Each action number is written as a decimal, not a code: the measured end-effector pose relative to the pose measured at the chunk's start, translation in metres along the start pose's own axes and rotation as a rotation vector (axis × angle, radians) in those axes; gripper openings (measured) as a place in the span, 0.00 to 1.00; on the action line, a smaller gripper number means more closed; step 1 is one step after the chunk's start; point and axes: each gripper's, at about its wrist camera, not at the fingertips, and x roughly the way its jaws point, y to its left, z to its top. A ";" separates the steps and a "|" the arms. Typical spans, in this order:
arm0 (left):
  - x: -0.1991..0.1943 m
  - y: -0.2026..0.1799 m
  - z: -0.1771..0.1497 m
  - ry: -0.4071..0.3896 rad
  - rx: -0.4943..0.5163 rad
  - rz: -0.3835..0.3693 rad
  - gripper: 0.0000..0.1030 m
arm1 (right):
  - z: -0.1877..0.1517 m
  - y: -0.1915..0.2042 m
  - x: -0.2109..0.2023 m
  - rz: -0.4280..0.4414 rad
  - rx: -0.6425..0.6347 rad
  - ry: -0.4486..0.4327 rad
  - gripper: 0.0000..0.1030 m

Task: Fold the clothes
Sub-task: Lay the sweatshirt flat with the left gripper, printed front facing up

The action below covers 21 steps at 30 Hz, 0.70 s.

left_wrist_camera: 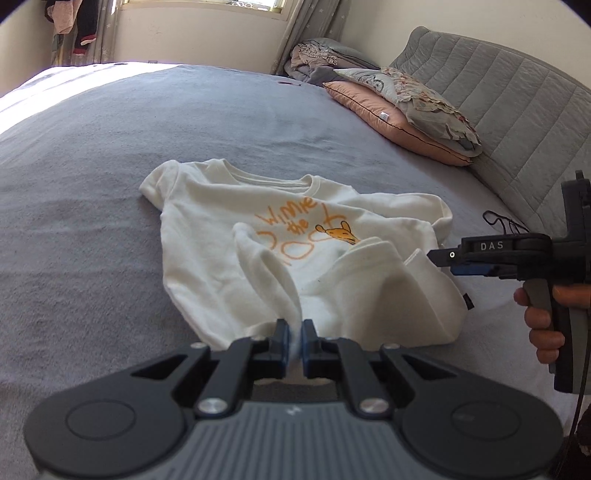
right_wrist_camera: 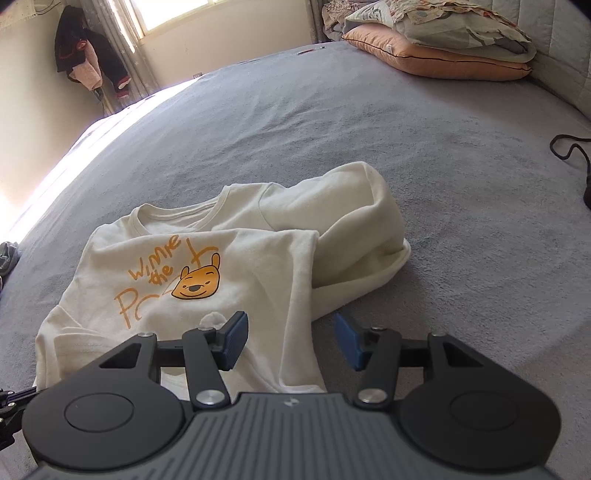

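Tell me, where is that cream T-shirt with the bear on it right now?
The cream T-shirt lies rumpled on the grey bed, pillows beyond it. The left gripper pinches its near edge.

Bed (left_wrist_camera: pixel 147 140): covered by a grey blanket, sunlit along its far left edge. Headboard (left_wrist_camera: pixel 517 110): grey, quilted, at right. Pillows: an orange pillow (left_wrist_camera: pixel 388 118) lies against the headboard, a patterned grey pillow (left_wrist_camera: pixel 424 99) stacked on it. Black cord (right_wrist_camera: pixel 570 147): on the blanket, near the headboard. Hanging clothes (right_wrist_camera: pixel 92 62): dark and pink, beside the curtained window (right_wrist_camera: pixel 177 14)
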 end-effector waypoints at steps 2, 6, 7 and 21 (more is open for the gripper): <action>-0.001 0.007 -0.013 0.006 -0.010 -0.004 0.07 | -0.002 0.001 0.001 0.005 -0.004 0.009 0.54; 0.001 0.021 -0.032 -0.001 -0.037 -0.029 0.07 | -0.008 0.006 0.005 -0.002 -0.032 0.003 0.53; 0.002 0.026 -0.036 -0.009 -0.048 -0.040 0.07 | -0.009 0.007 0.006 -0.001 -0.035 -0.003 0.52; -0.003 0.074 -0.032 -0.143 -0.197 -0.114 0.32 | -0.021 0.004 0.008 0.036 0.020 -0.014 0.50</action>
